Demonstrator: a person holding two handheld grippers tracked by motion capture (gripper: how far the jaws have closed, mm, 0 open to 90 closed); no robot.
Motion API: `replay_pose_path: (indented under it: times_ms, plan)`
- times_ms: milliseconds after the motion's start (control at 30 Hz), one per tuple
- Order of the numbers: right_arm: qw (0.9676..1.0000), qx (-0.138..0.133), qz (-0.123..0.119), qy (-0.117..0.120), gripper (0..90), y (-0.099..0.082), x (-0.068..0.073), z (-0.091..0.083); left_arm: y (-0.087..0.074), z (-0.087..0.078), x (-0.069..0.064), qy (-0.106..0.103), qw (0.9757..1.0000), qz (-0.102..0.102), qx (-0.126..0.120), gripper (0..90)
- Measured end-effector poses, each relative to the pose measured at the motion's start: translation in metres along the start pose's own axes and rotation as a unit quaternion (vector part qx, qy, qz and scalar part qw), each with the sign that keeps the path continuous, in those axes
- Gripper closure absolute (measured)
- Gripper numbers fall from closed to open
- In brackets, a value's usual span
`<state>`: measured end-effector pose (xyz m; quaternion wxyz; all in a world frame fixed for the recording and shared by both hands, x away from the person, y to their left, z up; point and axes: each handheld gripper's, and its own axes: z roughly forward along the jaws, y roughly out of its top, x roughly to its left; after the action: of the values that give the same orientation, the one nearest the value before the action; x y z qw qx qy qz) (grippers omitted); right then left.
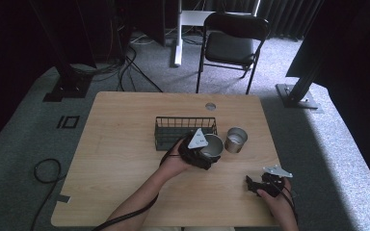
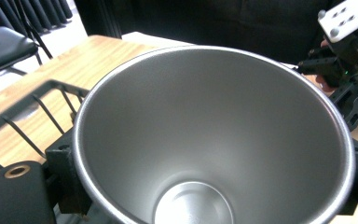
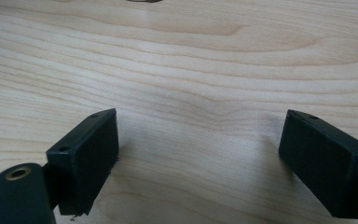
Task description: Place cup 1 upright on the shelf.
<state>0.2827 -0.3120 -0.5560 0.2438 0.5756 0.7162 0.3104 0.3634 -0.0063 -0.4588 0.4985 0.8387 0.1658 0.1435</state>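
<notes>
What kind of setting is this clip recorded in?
Probably a lab or recording studio, not a home. A bare wooden table stands on grey carpet between dark curtains and black metal stands, with loose cables on the floor and a folding chair behind. The left gripper grips a steel cup.

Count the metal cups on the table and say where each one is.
2. One metal cup sits between the jaws of the left hand-held gripper, just in front of the wire basket. The other cup stands free on the table to its right. Nothing suggests a hidden third.
</notes>
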Motion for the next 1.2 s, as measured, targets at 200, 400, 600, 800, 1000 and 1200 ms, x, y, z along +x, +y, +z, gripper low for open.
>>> replay_pose_path:
  times_ms: [200, 400, 600, 800, 1000, 1200]
  plan:
    - [1.0, 0.0, 0.0, 0.0, 11.5, 0.0, 0.0, 0.0, 0.01, -0.013, 0.003, 0.012, 0.9999, 0.003, -0.004, 13.9]
    - [1.0, 0.0, 0.001, 0.0, 11.5, 0.0, 0.0, 0.0, 0.025, -0.028, 0.01, 0.023, 0.9997, -0.004, -0.012, 13.9]
    - [1.0, 0.0, 0.001, 0.0, 11.5, 0.0, 0.0, 0.0, 0.034, -0.037, 0.02, 0.048, 0.9986, -0.018, -0.015, 13.9]
    - [1.0, 0.0, 0.0, 0.0, 11.5, 0.0, 0.0, 0.0, 0.041, -0.044, 0.028, 0.07, 0.997, -0.027, -0.018, 13.9]
    - [1.0, 0.0, 0.0, 0.0, 11.5, 0.0, 0.0, 0.0, 0.046, -0.053, 0.036, 0.093, 0.9951, -0.028, -0.02, 13.9]
    - [1.0, 0.0, 0.001, 0.0, 11.5, 0.0, 0.0, 0.0, 0.048, -0.062, 0.048, 0.13, 0.9897, -0.049, -0.032, 13.9]
